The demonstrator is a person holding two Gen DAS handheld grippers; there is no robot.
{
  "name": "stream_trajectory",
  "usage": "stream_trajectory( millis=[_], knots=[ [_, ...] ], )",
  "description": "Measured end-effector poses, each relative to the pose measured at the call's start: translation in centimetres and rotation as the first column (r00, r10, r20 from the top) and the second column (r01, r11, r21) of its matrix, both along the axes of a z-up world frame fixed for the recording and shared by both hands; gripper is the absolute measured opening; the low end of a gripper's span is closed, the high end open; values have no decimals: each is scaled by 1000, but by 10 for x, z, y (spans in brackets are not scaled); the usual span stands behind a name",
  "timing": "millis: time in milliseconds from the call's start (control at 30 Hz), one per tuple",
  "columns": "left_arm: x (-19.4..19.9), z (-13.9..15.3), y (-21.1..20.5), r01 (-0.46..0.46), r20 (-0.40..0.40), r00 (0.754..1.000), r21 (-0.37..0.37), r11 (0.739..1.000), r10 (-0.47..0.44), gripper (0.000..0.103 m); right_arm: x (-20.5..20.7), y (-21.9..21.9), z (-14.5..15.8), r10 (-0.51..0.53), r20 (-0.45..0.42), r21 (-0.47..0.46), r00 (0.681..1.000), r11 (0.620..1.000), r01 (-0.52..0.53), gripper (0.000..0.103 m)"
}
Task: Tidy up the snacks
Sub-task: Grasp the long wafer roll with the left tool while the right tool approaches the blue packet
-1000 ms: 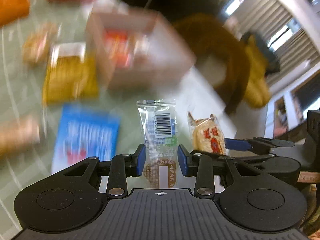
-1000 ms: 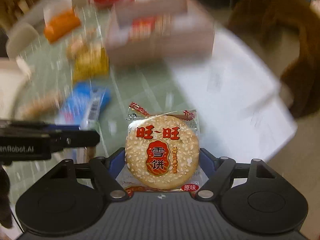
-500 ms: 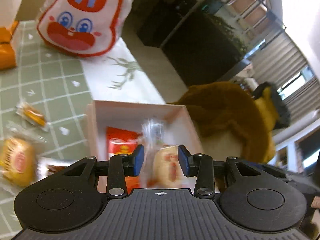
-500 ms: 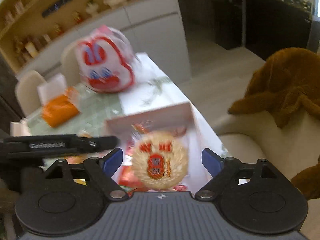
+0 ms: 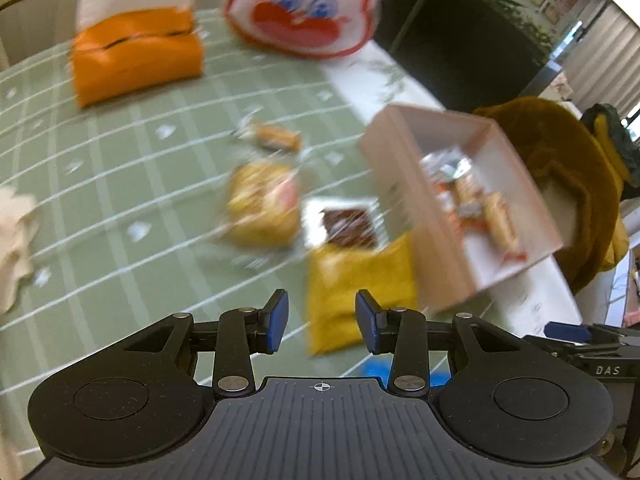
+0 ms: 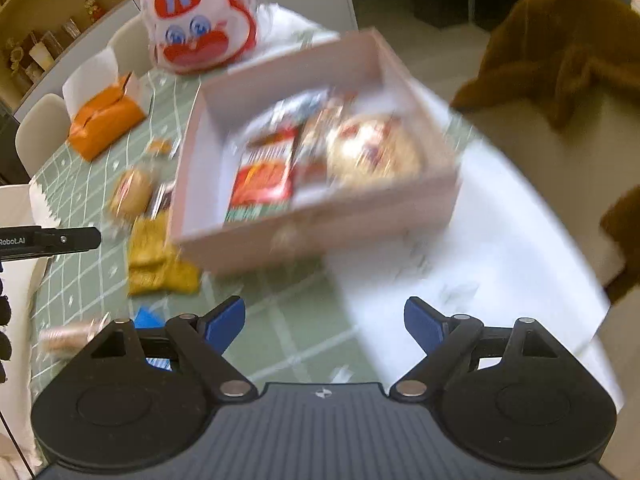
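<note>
A pale pink box stands on the table and holds several snacks, among them a round rice cracker pack and a red pack. The box also shows in the left wrist view. My right gripper is open and empty, in front of the box. My left gripper is open and empty, above a yellow snack bag. Loose snacks lie left of the box: a round bun pack, a brown bar pack, a small candy.
An orange tissue box and a white-and-red rabbit-face bag stand at the far side of the green checked tablecloth. A brown plush toy lies on a chair right of the table. A blue pack lies near my grippers.
Both grippers let their snacks go into the box and drew back, now empty. The left one swung left over the loose snacks.
</note>
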State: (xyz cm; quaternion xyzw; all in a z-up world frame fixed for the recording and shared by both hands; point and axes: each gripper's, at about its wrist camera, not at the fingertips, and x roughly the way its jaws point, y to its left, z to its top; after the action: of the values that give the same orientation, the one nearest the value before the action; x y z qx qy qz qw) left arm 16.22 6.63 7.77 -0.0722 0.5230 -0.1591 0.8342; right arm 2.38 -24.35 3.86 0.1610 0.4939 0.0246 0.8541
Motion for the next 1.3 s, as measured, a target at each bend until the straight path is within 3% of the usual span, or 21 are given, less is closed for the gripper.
stream_trajectory(
  millis=[200, 400, 533, 700, 833, 967, 1133, 1300],
  knots=[
    [-29, -12, 49, 13, -16, 1000, 17, 1000, -13, 42, -26, 61, -10, -3, -47, 78, 999, 997, 7, 87],
    [-57, -26, 73, 61, -40, 997, -27, 998, -62, 42, -44, 121, -14, 27, -72, 65, 997, 998, -22, 88],
    [-82, -25, 62, 179, -10, 984, -30, 983, -180, 43, -49, 144, -18, 36, -91, -13, 995, 999, -37, 88],
    [-103, -25, 40, 333, 37, 941, 82, 939, -337, 44, -48, 145, -21, 5, -107, -84, 994, 996, -14, 92],
    [-111, -26, 32, 383, 45, 919, 149, 912, -393, 45, -48, 134, -23, -47, -104, -108, 993, 994, 36, 95],
    [-105, -31, 30, 323, 41, 943, 123, 938, -330, 44, -48, 124, -22, -80, -96, -121, 992, 990, 69, 95],
    [-84, -35, 38, 99, 47, 994, -7, 995, -99, 40, -31, 128, -1, -25, -38, -108, 999, 994, 21, 95],
    [-73, -37, 47, -84, 74, 993, -57, 995, 88, 39, 19, 129, 2, -28, 1, -55, 1000, 998, 28, 95]
  ],
)
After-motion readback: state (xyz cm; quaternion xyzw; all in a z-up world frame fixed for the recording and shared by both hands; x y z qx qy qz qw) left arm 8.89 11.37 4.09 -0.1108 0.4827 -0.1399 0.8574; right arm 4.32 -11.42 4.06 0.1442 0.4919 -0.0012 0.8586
